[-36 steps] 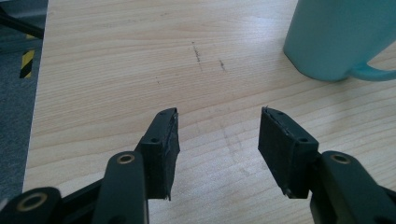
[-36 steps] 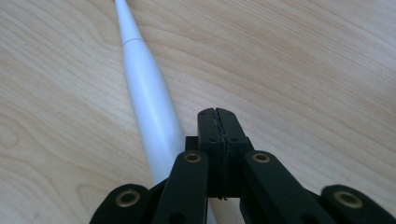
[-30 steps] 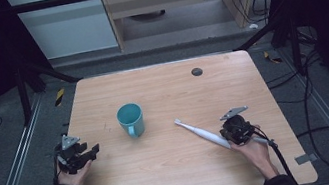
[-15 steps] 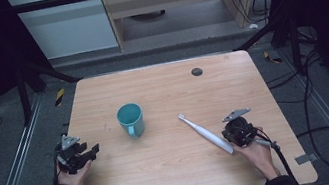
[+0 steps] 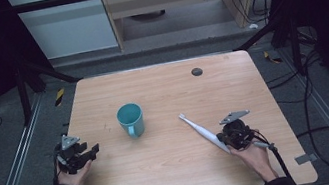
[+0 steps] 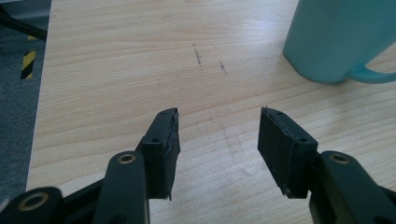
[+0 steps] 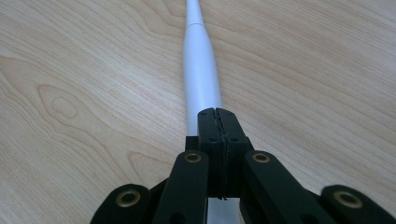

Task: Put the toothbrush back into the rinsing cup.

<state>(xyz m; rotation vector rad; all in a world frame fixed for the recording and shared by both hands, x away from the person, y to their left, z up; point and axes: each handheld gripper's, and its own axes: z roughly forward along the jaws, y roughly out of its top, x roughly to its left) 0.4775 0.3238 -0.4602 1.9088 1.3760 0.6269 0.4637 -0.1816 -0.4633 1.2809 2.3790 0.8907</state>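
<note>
- My right tool (image 7: 215,114) is pinched shut above the electric toothbrush (image 7: 201,79), gripping nothing; lifting leaves it on the bench (image 5: 177,181).
- My left tool (image 6: 218,140) gapes empty near the teal mug (image 6: 338,37); a careless sweep topples it.

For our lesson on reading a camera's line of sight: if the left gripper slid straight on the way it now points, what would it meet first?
Bare table lies straight ahead of the open left gripper. The teal mug stands ahead and to the right, so it may just be missed; depth is hard to judge.

Teal mug (image 5: 130,119), white toothbrush (image 5: 203,133), pale woodgrain desk (image 5: 177,181).
Both grippers black; small dark round spot (image 5: 196,72) on desk; yellow-black striped tape (image 5: 59,96) on grey floor.
</note>
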